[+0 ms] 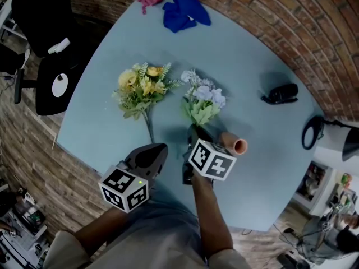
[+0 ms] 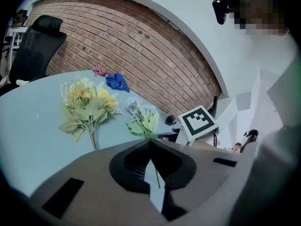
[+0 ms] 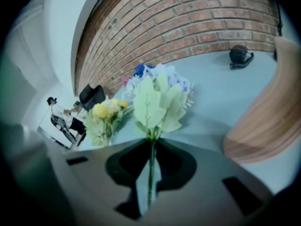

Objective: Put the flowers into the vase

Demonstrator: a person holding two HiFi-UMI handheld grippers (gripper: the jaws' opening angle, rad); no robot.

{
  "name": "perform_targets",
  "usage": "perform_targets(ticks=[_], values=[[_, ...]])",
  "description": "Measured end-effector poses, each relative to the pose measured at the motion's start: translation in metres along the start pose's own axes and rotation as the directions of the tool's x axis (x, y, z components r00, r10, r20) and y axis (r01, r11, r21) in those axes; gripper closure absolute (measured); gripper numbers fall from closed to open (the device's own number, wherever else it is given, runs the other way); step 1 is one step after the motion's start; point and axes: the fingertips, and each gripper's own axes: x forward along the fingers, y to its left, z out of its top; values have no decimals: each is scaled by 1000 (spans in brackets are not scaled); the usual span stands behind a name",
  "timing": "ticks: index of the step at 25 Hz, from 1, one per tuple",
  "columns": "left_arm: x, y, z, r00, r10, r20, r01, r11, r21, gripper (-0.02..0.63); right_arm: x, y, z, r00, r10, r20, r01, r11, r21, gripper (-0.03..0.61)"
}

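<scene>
The lilac flowers (image 1: 202, 101) have their thin stem pinched in the closed right gripper (image 3: 151, 147), right next to the vase (image 1: 234, 144); the yellow flowers (image 1: 139, 87) lie loose on the table (image 1: 112, 128), and the left gripper (image 2: 150, 142) is shut, seemingly empty. The vase is on its side, so it might roll when poked, or the stem might twist. No readable writing anywhere.

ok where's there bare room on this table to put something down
Widest bare patch: between the blue cloth and the two bunches, yellow flowers and pale blue flowers. Also free between the pale blue flowers and the black object. Crowded at the near edge: left gripper, right gripper, vase.
</scene>
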Motion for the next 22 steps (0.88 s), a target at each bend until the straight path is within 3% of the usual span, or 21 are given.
perform_targets(ticks=[18, 22], values=[[-6, -20, 1, 999, -18, 29, 18, 1000, 18, 597, -37, 17, 10, 992, 98, 76, -102, 994, 42, 523], [-6, -27, 3, 999, -24, 38, 23, 999, 25, 597, -49, 21, 15, 989, 108, 103, -110, 994, 7, 523]])
